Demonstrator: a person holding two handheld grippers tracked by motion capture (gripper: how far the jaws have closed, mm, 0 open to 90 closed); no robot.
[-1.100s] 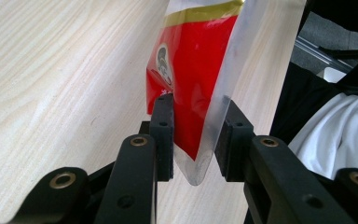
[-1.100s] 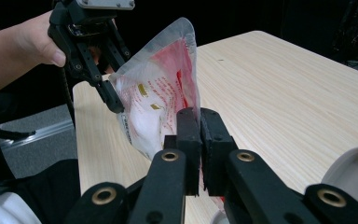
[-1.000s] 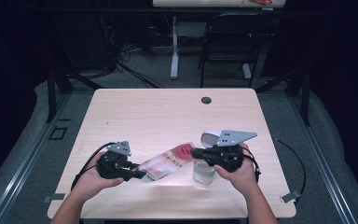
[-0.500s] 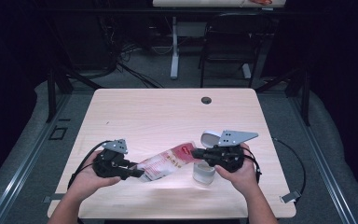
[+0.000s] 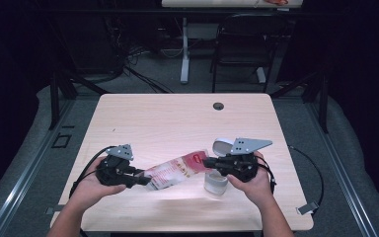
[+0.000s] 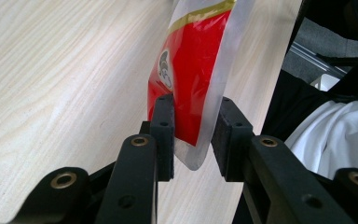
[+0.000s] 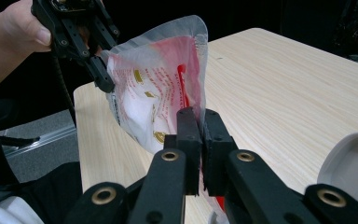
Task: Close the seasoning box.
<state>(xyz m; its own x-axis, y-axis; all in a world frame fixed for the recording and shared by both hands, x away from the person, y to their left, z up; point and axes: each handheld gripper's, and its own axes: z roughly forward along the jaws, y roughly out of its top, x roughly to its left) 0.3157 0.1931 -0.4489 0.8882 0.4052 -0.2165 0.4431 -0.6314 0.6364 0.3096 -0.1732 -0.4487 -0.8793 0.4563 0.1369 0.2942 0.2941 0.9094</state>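
Red-and-clear pouch (image 5: 177, 170) stretched above the table (image 5: 177, 118), right gripper (image 5: 208, 162) jaws clenched on one end, left gripper (image 5: 148, 181) jaws around the other, one pad apart, white cup (image 5: 216, 183) beneath

your left gripper (image 6: 193, 135) jaws part-closed round the pouch | red-and-clear pouch (image 6: 193, 79) hangs between the pads, clear bottom edge poking below them | left pad touching red face, right pad just off the clear edge | light wood table (image 6: 60, 70) behind | white cloth (image 6: 335, 135) lower right
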